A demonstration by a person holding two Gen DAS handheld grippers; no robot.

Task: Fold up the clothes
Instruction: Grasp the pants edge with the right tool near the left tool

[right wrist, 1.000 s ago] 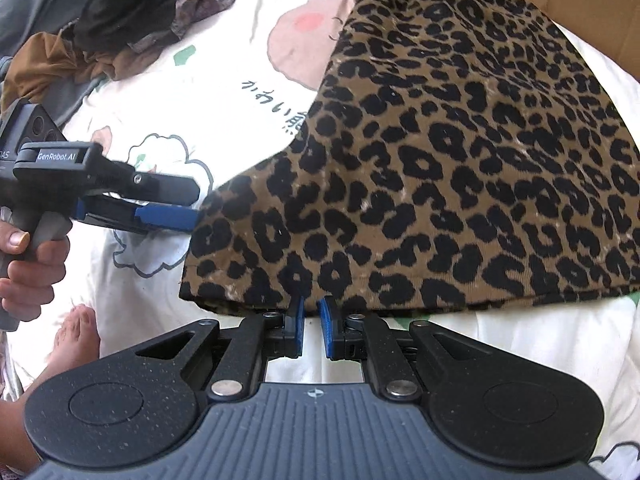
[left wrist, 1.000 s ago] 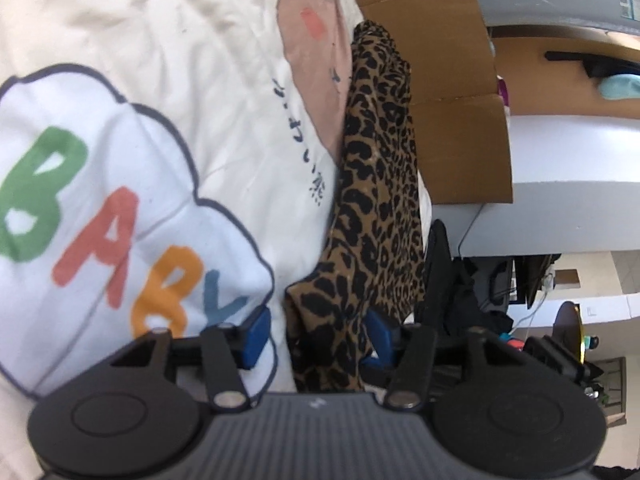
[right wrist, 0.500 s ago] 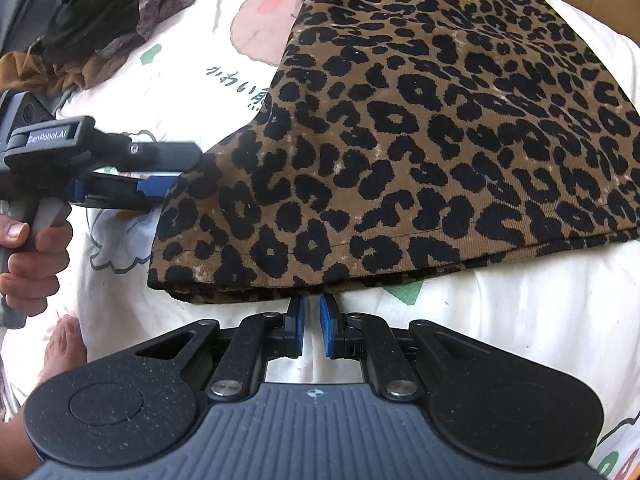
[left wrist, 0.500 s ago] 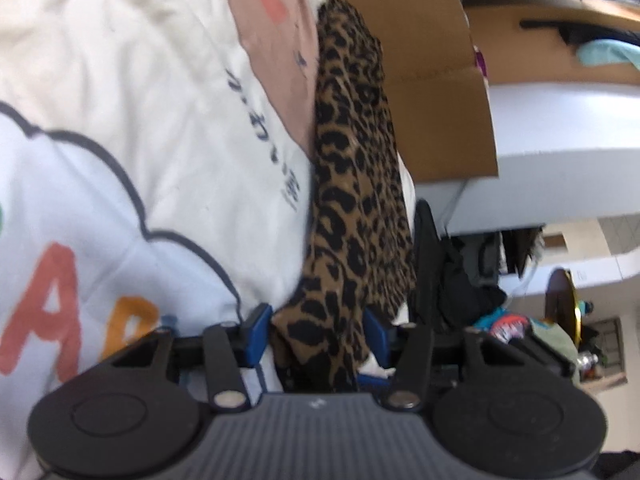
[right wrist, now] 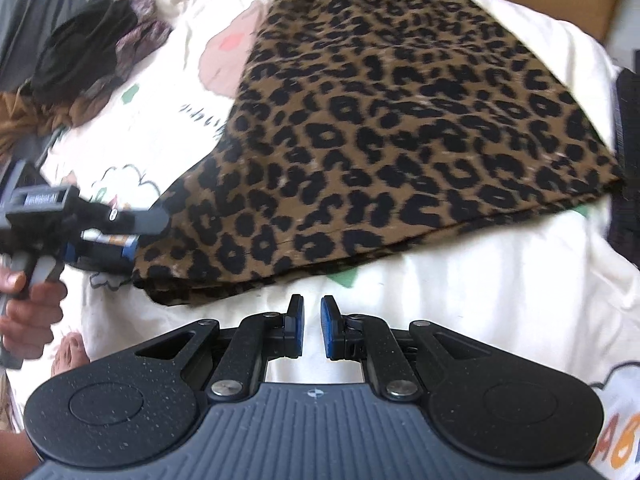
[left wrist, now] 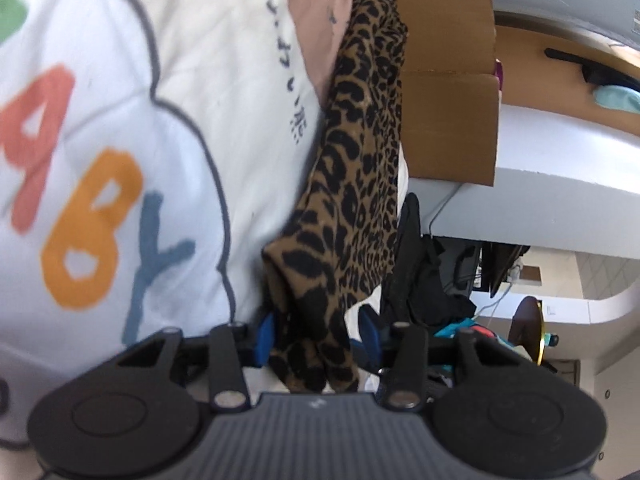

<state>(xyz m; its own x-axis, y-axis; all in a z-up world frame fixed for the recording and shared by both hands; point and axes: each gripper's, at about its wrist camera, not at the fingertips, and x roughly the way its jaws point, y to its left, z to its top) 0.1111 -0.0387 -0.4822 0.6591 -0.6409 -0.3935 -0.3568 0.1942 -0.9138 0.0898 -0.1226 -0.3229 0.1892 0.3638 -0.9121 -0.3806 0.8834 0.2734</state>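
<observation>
both grippers sit at the leopard-print garment (right wrist: 400, 120): left gripper (left wrist: 316, 338) pinches its corner, right gripper (right wrist: 312, 326) hovers empty, jaws slightly parted.

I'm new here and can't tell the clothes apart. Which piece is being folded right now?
Look at the cream cartoon-printed bedspread. Spread across its middle lies the leopard-print garment, one corner between the fingers of the left hand-held gripper. Its brown, black-spotted pattern separates it from the dark clothes pile at the far-left edge.
</observation>
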